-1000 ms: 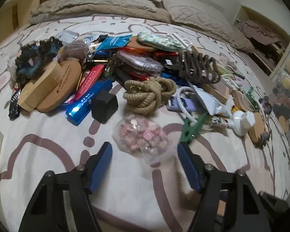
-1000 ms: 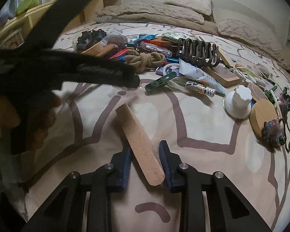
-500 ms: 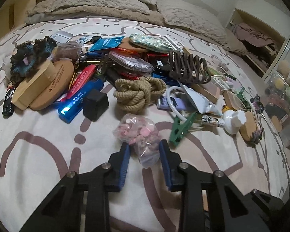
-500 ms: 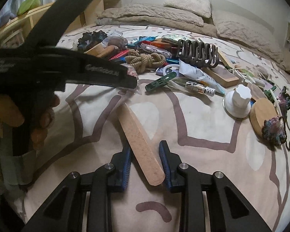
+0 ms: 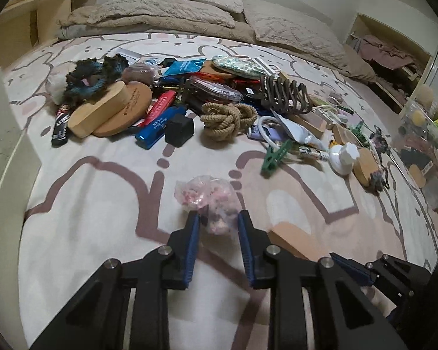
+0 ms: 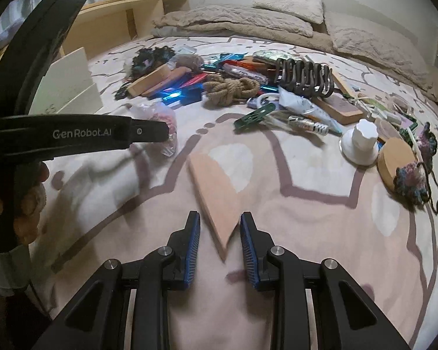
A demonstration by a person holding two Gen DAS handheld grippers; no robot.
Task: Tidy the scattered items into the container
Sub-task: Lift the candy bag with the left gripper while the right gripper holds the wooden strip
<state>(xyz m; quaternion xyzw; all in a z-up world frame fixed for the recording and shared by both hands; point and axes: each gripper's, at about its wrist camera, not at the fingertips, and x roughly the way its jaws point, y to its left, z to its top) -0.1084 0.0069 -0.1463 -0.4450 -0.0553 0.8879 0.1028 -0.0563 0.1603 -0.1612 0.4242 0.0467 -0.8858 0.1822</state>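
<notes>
A clear bag of small pink pieces (image 5: 207, 195) hangs between the blue pads of my left gripper (image 5: 217, 227). Its jaws are closing and pinch the bag's lower end, just above the patterned bedspread. The same bag (image 6: 160, 116) shows past that gripper's black finger in the right wrist view. My right gripper (image 6: 219, 233) is shut on the near end of a flat tan wooden plank (image 6: 216, 192), which tilts away over the bed. The plank (image 5: 295, 239) also shows at the lower right of the left wrist view. A white box (image 5: 3, 145) stands at the bed's left edge.
A heap of items covers the far half of the bed: a rope knot (image 5: 227, 119), a black cube (image 5: 179, 129), a blue case (image 5: 157, 129), wooden blocks (image 5: 111, 110), a green clip (image 5: 276, 157), a white cap (image 6: 360, 144). Pillows lie behind. A hand (image 6: 29, 204) grips the left tool.
The left jaws went from wide open around the bag to pinching it, and pulled it back from the heap. The right gripper's plank now shows a broader face.
</notes>
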